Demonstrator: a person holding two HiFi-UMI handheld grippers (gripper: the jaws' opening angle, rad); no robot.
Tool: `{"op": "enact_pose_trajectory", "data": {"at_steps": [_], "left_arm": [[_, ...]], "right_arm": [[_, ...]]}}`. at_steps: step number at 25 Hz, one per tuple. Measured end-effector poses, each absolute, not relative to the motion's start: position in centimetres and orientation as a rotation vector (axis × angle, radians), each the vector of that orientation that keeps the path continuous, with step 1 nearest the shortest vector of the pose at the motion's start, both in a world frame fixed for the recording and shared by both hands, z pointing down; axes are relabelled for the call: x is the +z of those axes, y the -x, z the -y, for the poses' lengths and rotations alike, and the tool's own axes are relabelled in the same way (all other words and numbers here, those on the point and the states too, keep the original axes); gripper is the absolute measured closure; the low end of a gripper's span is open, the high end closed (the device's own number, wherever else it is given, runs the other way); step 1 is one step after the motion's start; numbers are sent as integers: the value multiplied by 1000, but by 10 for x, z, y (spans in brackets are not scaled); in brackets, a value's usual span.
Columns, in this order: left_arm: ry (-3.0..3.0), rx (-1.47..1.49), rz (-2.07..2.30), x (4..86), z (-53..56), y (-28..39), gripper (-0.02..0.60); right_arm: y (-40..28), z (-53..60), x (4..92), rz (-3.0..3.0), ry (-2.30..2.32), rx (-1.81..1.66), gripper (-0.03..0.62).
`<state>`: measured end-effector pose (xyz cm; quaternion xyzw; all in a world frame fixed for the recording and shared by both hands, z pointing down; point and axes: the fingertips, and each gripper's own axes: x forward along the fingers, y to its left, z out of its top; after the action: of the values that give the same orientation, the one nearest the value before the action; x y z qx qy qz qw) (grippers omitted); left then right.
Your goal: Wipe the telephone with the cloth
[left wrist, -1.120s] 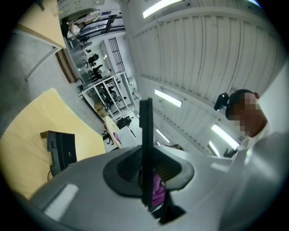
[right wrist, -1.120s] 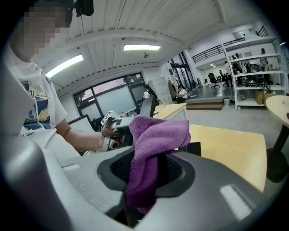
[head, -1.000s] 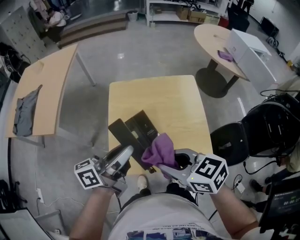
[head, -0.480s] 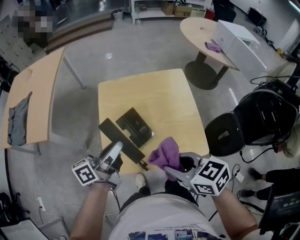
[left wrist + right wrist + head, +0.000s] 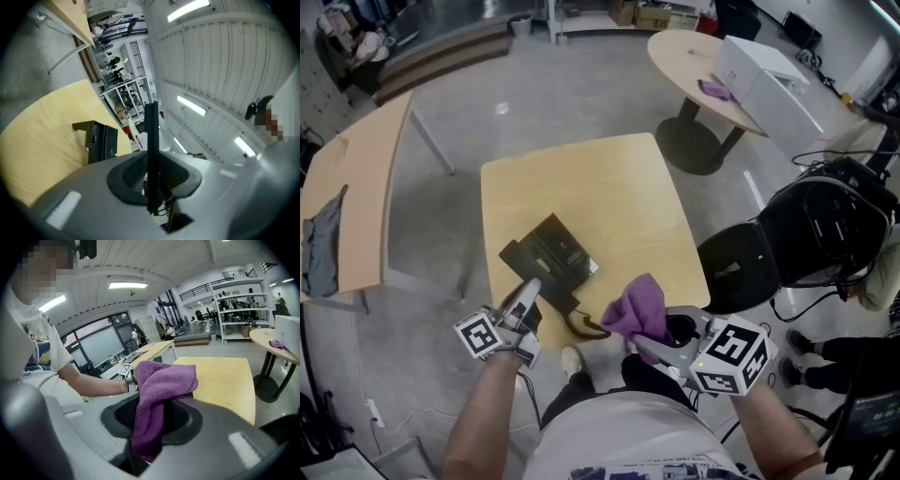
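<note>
- Left gripper (image 5: 151, 180) clamping thin black flat handset (image 5: 151, 136), seen edge-on between jaws.
- Black desk telephone base (image 5: 555, 255) sitting on near-left part of pale square wooden table (image 5: 609, 197).
- Right gripper (image 5: 154, 425) pinching bunched purple microfibre cloth (image 5: 161, 380), hovering off near table edge.
- Advice: be steadying handset low, laying loose cloth fold flat on it, avoiding dangling cord (image 5: 584, 325).
- Keypad and handset face not resolving. Handset-to-base contact staying unclear.

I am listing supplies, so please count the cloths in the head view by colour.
Purple: 2, the cloth in the right gripper and a second cloth on the round table.
Grey: 1, the grey cloth on the long table.
Total: 3
</note>
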<state>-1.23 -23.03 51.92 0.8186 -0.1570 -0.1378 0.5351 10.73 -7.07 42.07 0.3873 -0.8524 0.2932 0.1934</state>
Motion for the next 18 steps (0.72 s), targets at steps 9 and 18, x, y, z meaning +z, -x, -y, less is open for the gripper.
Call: {"op": "enact_pose_trajectory", "data": {"at_steps": [9,18], "left_arm": [[-1918,-254,388,573,243,-1,495],[-1939,-153,419,613,253,-8,495]], "right_arm": [[-108,71,419,2354,-1053,828,479],[-107,64,421,2299,-1026,857,479]]}}
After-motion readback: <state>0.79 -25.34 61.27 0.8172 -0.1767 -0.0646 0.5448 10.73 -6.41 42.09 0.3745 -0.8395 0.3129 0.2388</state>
